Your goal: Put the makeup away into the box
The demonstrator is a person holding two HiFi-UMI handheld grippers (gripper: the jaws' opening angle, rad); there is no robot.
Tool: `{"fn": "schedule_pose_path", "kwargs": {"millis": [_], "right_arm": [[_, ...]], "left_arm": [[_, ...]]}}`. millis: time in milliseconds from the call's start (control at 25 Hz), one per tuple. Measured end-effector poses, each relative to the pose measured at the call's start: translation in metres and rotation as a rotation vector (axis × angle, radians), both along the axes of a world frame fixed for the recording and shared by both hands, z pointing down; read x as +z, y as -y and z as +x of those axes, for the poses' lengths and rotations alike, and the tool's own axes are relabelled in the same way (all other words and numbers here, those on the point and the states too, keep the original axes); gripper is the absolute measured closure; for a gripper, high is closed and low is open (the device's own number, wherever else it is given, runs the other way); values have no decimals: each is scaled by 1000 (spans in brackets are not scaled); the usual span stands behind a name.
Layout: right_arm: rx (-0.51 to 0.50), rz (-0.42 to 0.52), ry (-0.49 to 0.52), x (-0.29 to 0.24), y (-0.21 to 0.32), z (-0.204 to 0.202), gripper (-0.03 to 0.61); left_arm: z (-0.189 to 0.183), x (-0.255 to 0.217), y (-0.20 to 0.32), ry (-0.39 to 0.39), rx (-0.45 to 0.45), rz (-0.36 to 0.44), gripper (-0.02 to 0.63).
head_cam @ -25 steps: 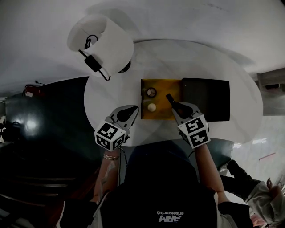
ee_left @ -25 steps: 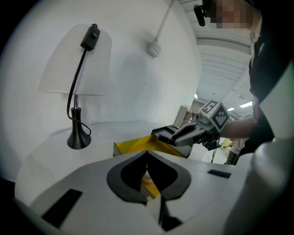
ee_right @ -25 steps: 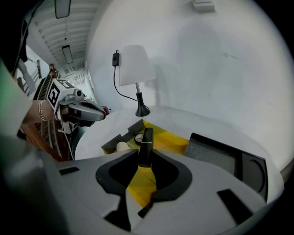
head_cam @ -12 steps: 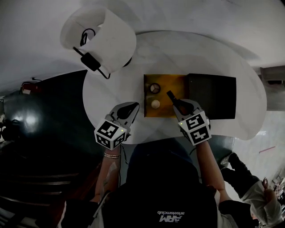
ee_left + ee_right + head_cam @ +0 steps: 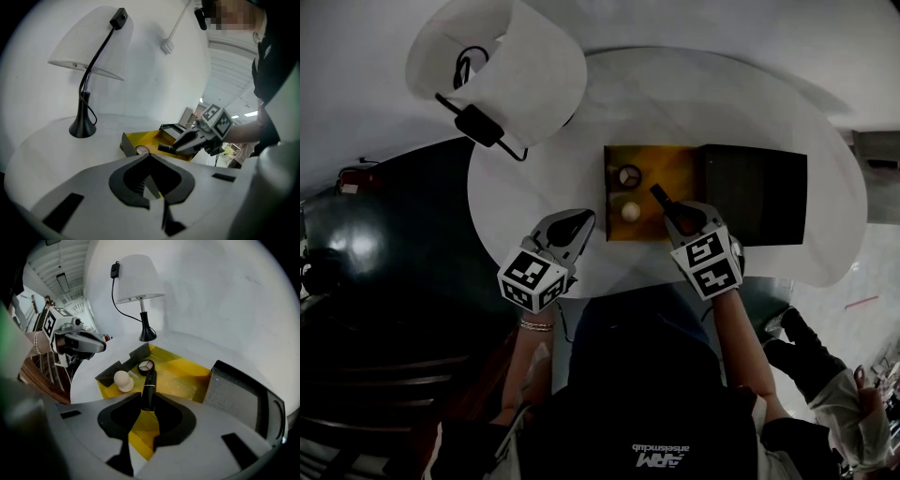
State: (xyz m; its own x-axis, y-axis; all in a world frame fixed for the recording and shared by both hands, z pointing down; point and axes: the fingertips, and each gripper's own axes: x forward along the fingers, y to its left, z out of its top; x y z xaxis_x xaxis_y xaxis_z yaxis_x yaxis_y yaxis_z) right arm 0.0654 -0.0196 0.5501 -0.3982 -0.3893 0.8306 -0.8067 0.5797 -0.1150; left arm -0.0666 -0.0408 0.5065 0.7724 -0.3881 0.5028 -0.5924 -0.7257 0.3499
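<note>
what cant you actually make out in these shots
Head view: lamp base, mostly under its shade.
Left gripper view: box inside, mostly behind its near wall and the right gripper.
Right gripper view: tube rear end, buried between the fingers.
All views: any print on the tube, too small.

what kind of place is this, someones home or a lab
Probably a staged vanity corner inside a lab or workshop hall, not a home: a round white table with a lamp and a yellow-lined makeup box, but a bare strip-lit ceiling behind.

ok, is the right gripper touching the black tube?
Touching. Right gripper view: the right gripper is shut on the black tube, held over the yellow box.
</note>
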Motion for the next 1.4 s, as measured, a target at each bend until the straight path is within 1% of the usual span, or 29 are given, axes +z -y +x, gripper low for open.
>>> {"fn": "schedule_pose_path", "kwargs": {"millis": [120,280,520,960,1160,1400], "right_arm": [[-4,-12,-10,4,0,-1,474],[-24,-51,-52,10,-1,-1,474],[-80,-128,-133,19,-4,-2,474],[-185,-244,-239,33,-9,-5,476],[-236,-272,-289,38,-11,-6,476],[-253,-279,-323,41,-13,-6,476]], "left_arm": [[-1,2,2,-5,-3,-3,597],[-2,5,4,-10,-7,-9,597],[-2,10,5,-23,-11,-29,597],[1,12,9,-38,4,-44,597],[1,14,10,-37,5,-47,597],[2,15,10,-43,4,-51,597]]}}
